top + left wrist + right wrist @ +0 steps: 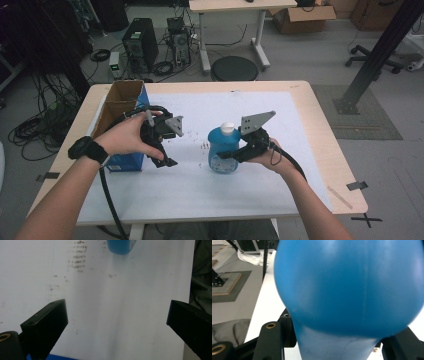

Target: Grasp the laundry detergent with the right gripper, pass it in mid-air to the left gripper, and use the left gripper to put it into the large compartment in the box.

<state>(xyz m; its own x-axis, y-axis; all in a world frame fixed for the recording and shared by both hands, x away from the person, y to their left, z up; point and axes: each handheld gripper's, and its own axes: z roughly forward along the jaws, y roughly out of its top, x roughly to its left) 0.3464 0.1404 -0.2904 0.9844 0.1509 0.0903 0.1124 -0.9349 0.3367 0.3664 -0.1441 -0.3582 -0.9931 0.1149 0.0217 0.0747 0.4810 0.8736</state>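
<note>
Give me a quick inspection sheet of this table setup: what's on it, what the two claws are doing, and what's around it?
Surface: wooden table under a white sheet with small dark smudges.
Job's things: blue bottle with white cap, upright mid-sheet.
Clutter: open cardboard box with blue sides, at the table's left edge.
Grippers: right claw closed around the blue bottle; left claw open over bare sheet, holding nothing.
Cables: a black cable trails from the left claw off the near edge.
Surroundings: computer towers, tangled floor cables, a round stool, another desk.

You see even, soft indoor light with faint shadows; the blue bottle (349, 287) up close is blurred, out of focus.
</note>
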